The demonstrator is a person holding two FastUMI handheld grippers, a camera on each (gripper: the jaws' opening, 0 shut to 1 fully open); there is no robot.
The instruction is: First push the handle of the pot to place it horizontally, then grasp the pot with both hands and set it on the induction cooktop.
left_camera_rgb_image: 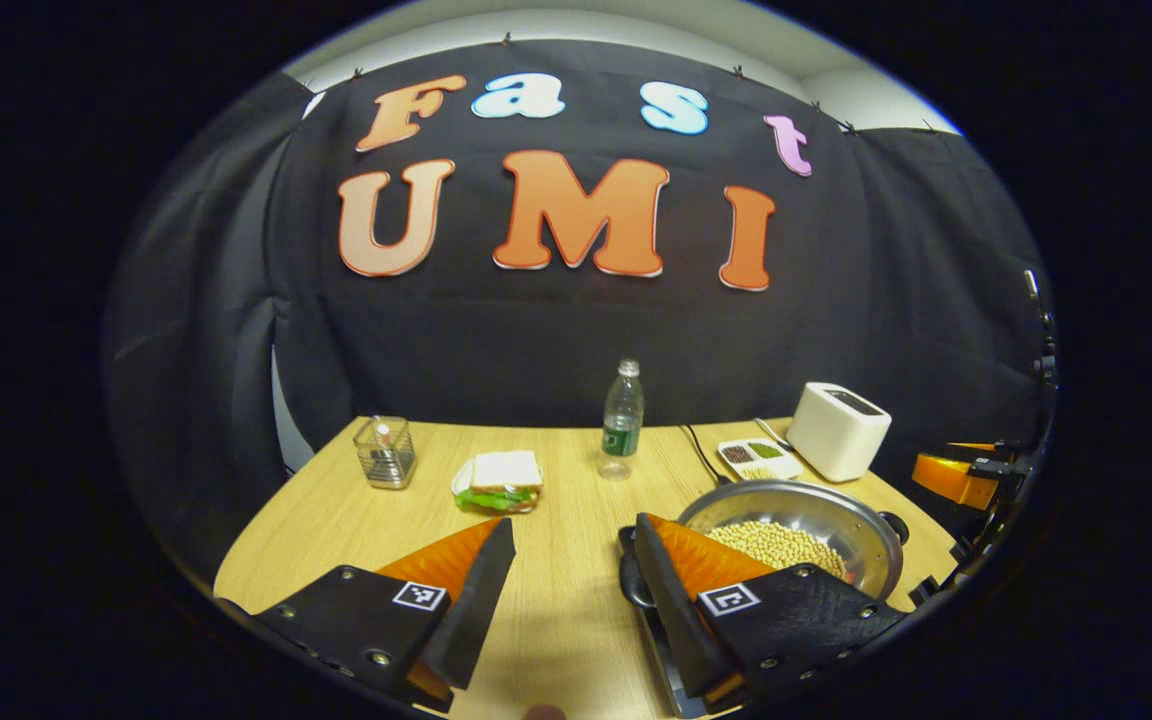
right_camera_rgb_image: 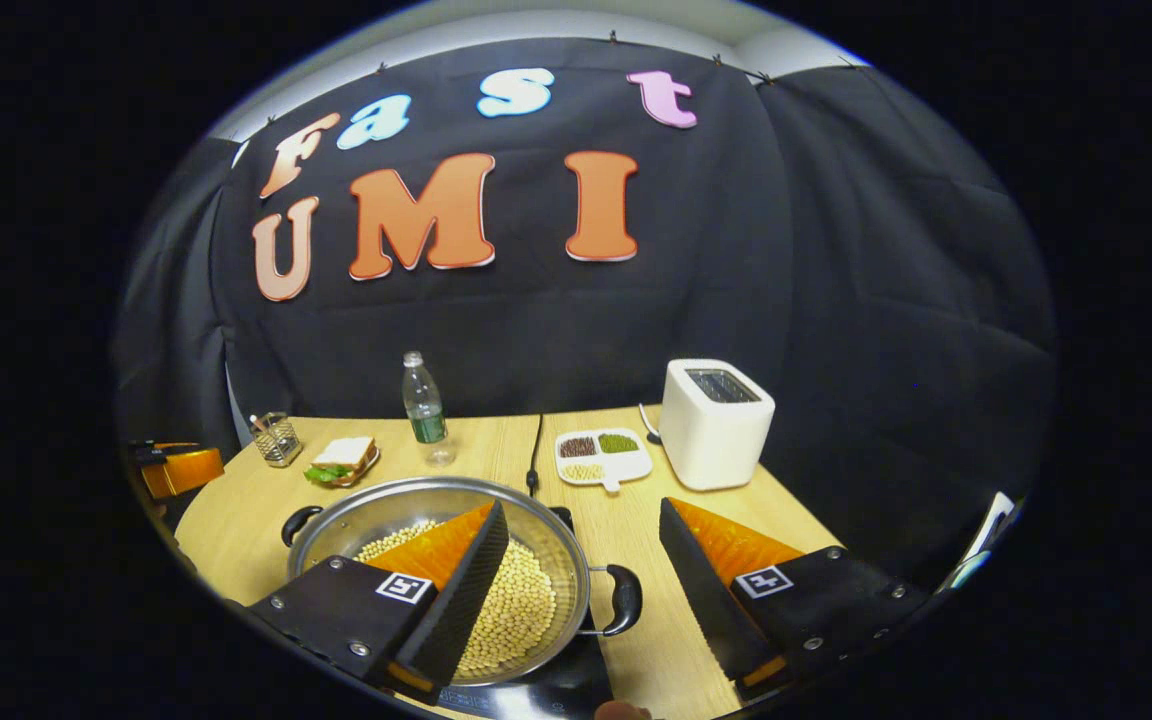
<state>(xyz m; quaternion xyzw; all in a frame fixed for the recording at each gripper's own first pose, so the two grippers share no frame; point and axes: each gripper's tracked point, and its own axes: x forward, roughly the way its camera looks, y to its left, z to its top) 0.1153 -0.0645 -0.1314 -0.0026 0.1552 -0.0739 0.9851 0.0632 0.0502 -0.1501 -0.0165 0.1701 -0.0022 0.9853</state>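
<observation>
A steel pot (right_camera_rgb_image: 386,500) filled with soybeans (right_camera_rgb_image: 526,600) rests on the black induction cooktop (right_camera_rgb_image: 556,690) at the near edge of the wooden table. Its two black handles point left (right_camera_rgb_image: 301,522) and right (right_camera_rgb_image: 621,600). My right gripper (right_camera_rgb_image: 581,512) is open above the pot's right side, one finger over the beans and the right handle below the gap. My left gripper (left_camera_rgb_image: 571,535) is open over bare table just left of the pot (left_camera_rgb_image: 786,497). Its right finger hides part of the pot's near handle (left_camera_rgb_image: 633,590).
At the back of the table (left_camera_rgb_image: 556,620) stand a water bottle (left_camera_rgb_image: 622,418), a sandwich on a plate (left_camera_rgb_image: 501,480), a wire mesh holder (left_camera_rgb_image: 385,452), a white toaster (right_camera_rgb_image: 716,422) and a divided dish (right_camera_rgb_image: 601,455). A black cable (right_camera_rgb_image: 534,450) runs behind the pot.
</observation>
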